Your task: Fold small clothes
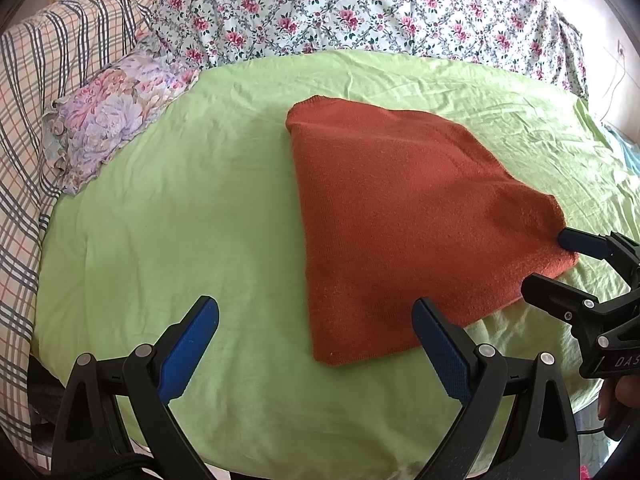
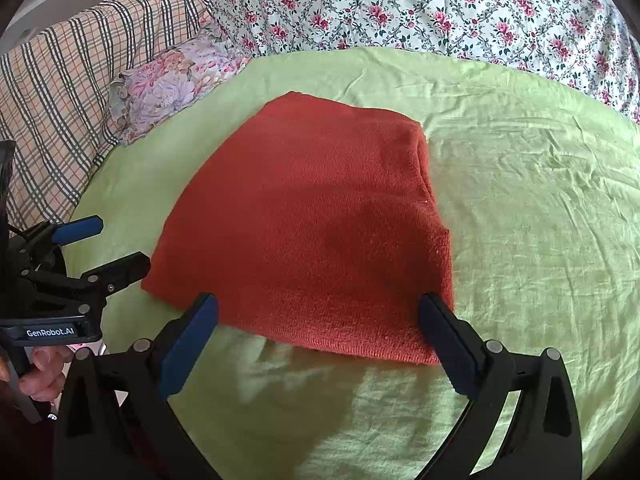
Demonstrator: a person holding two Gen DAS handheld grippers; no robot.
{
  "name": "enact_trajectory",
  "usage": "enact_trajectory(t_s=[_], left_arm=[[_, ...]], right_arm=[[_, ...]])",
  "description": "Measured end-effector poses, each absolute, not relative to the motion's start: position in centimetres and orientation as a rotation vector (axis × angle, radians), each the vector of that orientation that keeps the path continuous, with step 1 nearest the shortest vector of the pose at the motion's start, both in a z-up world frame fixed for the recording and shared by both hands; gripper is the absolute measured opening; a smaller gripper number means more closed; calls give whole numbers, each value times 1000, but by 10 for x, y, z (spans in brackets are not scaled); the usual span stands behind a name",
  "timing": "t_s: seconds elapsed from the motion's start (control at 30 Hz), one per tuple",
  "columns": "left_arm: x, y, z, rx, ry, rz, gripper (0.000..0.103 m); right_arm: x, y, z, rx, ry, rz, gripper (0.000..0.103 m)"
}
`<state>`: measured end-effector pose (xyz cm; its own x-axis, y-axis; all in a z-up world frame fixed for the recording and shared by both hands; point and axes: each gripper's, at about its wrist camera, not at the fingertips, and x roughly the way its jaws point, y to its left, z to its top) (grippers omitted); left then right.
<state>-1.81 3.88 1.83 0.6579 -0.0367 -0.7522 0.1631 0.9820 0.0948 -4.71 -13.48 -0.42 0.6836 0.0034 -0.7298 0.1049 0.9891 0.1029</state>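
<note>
A rust-red knitted garment lies folded into a flat, roughly four-sided stack on a light green sheet, and everything else is best placed from it. Beyond its far edge a white quilt with pink flowers is heaped across the bed. Off its far left corner sits a small pillow with pale lilac blooms, and behind that a checked blanket in cream and grey drapes down the side. The sheet around the garment is wrinkled but bare, with nothing lying between the garment and either tool. No box, basket or other container shows in either view.

The left gripper hovers just short of the garment's near left corner, its blue-padded fingers spread wide with nothing between them; the right-hand finger overlaps the near edge of the knit in the picture, though I cannot tell whether it touches. The right gripper is at the near edge of the garment, its jaws likewise wide apart and empty, the span of them taking in most of that edge. In the left wrist view one blue fingertip of the right tool sits against the garment's near right corner
</note>
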Motion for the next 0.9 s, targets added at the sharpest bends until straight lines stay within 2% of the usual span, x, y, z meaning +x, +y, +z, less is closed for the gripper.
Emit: enact_trajectory(t_s=[0.9], left_arm=[[-18,38,17,160,846,-112,98]], right_arm=[[-47,-136,-4,143,815,-54,100]])
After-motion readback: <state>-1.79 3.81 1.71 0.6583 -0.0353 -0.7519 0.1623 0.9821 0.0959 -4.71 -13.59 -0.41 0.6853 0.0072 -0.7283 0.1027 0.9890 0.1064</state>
